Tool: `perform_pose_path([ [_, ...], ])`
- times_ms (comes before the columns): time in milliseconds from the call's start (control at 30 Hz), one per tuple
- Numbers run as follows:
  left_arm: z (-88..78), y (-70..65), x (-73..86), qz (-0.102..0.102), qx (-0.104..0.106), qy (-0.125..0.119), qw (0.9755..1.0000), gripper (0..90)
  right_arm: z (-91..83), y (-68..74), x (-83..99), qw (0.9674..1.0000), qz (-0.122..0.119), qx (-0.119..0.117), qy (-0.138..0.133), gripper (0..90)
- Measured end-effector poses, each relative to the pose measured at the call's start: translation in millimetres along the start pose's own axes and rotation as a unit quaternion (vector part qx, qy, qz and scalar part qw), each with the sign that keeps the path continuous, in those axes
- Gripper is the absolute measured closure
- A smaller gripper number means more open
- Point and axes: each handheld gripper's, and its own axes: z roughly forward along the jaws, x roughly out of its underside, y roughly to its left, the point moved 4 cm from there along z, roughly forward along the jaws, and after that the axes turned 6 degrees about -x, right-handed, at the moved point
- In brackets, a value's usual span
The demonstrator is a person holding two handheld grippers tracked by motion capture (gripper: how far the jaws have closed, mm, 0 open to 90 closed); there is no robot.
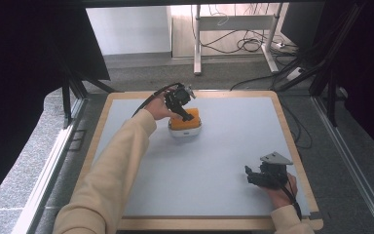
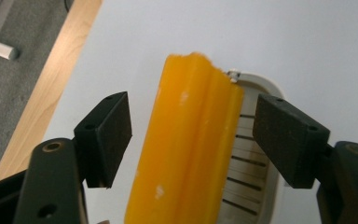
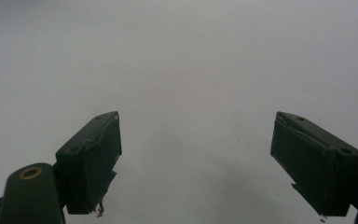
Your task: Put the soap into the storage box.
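Note:
An orange sponge-like block [image 1: 185, 122] stands on edge in a white slotted holder [image 1: 184, 132] at the far middle of the table. My left gripper [image 1: 187, 115] reaches down over it from the left. In the left gripper view the orange block [image 2: 186, 154] rises between the two black pads [image 2: 109, 135]. There is a gap on each side, so the left gripper [image 2: 198, 135] is open around it, and the white holder [image 2: 254, 158] shows behind the block. My right gripper [image 1: 250, 177] rests at the near right, open [image 3: 196, 158], with only bare mat between its jaws.
A pale grey mat [image 1: 233, 146] covers the table, framed by a wooden border [image 1: 102, 122]. Beyond the far edge are a desk's white legs [image 1: 197, 44] and loose cables [image 1: 246, 44] on the floor. Dark screens stand at both sides.

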Motion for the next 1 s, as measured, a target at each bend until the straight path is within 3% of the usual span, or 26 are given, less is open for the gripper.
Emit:
perform_pose_path([
  [100,-7.7,-1.4,0.0,-0.013,-0.013,-0.007,0.9998,28.2,0.1,-0.3,0.1,1.0000,0.002,0.000,0.001,16.3],
  [367,-31.7,-7.1,13.0,-0.065,0.008,-0.039,0.9971,27.3,-0.1,-2.4,-1.3,0.9999,0.009,0.002,-0.007,16.3],
  [533,-44.6,-11.8,29.1,-0.098,0.006,-0.050,0.9940,28.0,0.8,-0.8,-3.5,0.9999,0.006,0.001,-0.010,16.3],
  [733,-55.3,-22.8,47.0,-0.110,-0.003,-0.059,0.9922,27.9,-0.6,0.0,-3.5,0.9999,0.003,0.002,-0.011,16.3],
  [1000,-81.4,-52.9,78.8,-0.124,-0.021,-0.071,0.9895,27.9,-3.2,3.2,-4.4,0.9999,-0.003,-0.001,-0.011,16.4],
])
